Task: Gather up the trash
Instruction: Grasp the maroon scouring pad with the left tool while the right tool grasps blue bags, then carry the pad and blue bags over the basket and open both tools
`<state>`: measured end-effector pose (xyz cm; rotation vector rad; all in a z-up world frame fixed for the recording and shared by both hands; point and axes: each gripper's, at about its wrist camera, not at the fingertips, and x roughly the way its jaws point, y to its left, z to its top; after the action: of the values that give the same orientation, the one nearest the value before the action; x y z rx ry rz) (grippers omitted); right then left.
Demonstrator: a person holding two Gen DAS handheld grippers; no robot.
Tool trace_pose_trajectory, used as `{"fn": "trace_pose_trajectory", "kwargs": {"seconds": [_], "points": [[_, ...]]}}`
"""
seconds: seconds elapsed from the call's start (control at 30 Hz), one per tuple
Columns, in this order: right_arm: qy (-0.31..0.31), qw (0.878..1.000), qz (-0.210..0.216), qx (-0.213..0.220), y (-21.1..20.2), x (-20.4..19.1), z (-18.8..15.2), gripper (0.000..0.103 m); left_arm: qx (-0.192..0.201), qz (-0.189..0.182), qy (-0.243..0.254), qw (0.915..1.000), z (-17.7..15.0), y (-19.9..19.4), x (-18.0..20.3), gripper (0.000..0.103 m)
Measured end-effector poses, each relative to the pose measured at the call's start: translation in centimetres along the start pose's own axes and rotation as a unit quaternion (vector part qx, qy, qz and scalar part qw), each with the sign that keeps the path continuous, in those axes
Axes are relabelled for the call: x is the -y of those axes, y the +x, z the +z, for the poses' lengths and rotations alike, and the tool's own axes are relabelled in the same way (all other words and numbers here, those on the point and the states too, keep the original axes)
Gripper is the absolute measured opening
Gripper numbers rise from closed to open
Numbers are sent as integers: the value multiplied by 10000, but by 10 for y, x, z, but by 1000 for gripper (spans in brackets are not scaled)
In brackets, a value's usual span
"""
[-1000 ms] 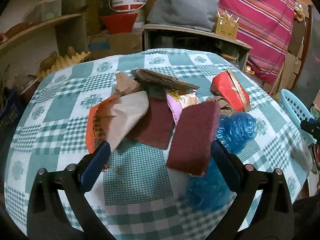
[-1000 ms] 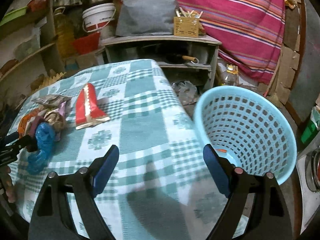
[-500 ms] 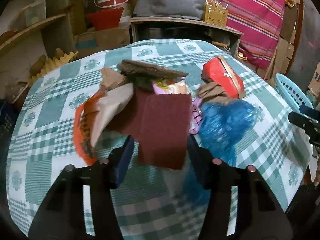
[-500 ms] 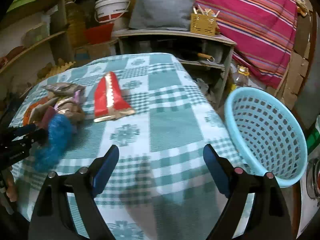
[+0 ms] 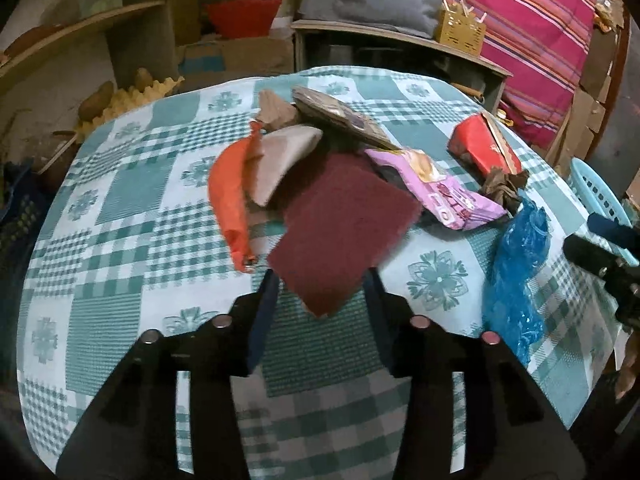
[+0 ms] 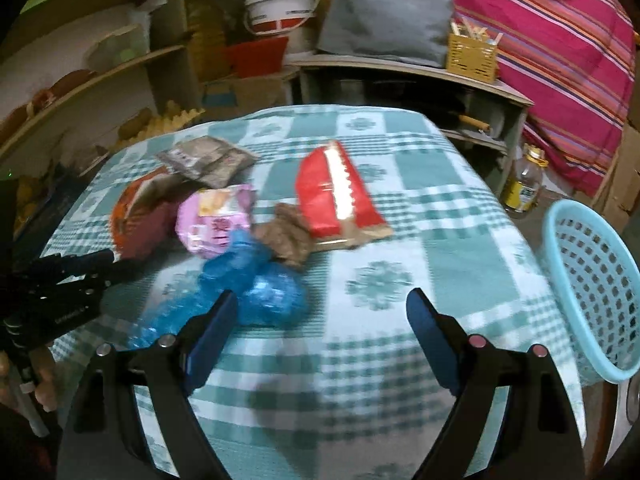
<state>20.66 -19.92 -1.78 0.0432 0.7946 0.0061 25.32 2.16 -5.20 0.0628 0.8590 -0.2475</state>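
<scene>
The left gripper (image 5: pixel 320 284), jaws clamped on the flat maroon scouring pad (image 5: pixel 344 232), must carry it to the light-blue perforated plastic basket (image 6: pixel 592 280), while the right gripper (image 6: pixel 320 316) hovers, jaws apart.

surface (image 5: pixel 132 216): teal-and-white check
pad (image 5: pixel 344 232): maroon
bag (image 5: pixel 516 268): blue
pouch (image 5: pixel 448 196): pink
carton (image 6: pixel 332 192): red
basket (image 6: pixel 592 292): light blue

table (image 5: pixel 120 208) | green-checked cloth | on it: wrappers (image 5: pixel 452 192), blue bag (image 5: pixel 516 264)
</scene>
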Motion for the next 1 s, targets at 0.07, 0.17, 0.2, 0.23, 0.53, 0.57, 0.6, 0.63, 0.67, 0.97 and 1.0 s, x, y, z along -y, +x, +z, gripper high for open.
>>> {"fn": "trace_pose_trajectory", "kwargs": {"seconds": [0.07,0.17,0.2,0.23,0.53,0.57,0.6,0.63,0.67,0.97,1.0], "points": [[-100,9999,58,-73,9,-9,1,84,50,-5,-78,10000,0,-3,-6,55],[-91,9996,104,-234,23,-15,1,84,110,64,-189,9997,0,-7,-16,68],[-86,9995,142,-264,27,-17,1,83,106,64,-207,9997,0,-7,-18,69],[-108,9994,175,-278,30,-19,1,81,90,53,-231,9997,0,-6,-21,70],[-271,9981,522,-160,31,-24,3,30,-1,-69,-323,9995,2,4,-22,87],[-265,9981,532,-128,27,-21,3,30,-4,-80,-328,9994,3,6,-20,87],[-265,9983,513,-88,23,-17,2,30,-5,-92,-333,9994,4,7,-19,88],[-270,9984,484,-65,20,-13,2,30,-11,-104,-347,9993,6,8,-17,90],[-257,9988,414,-35,15,-5,1,30,-26,-98,-372,9993,8,11,-14,91],[286,9995,119,2,1,60,-3,30,-128,138,-375,9991,21,32,16,97],[320,9994,108,2,1,65,-3,30,-149,181,-381,9990,22,35,18,97]]}}
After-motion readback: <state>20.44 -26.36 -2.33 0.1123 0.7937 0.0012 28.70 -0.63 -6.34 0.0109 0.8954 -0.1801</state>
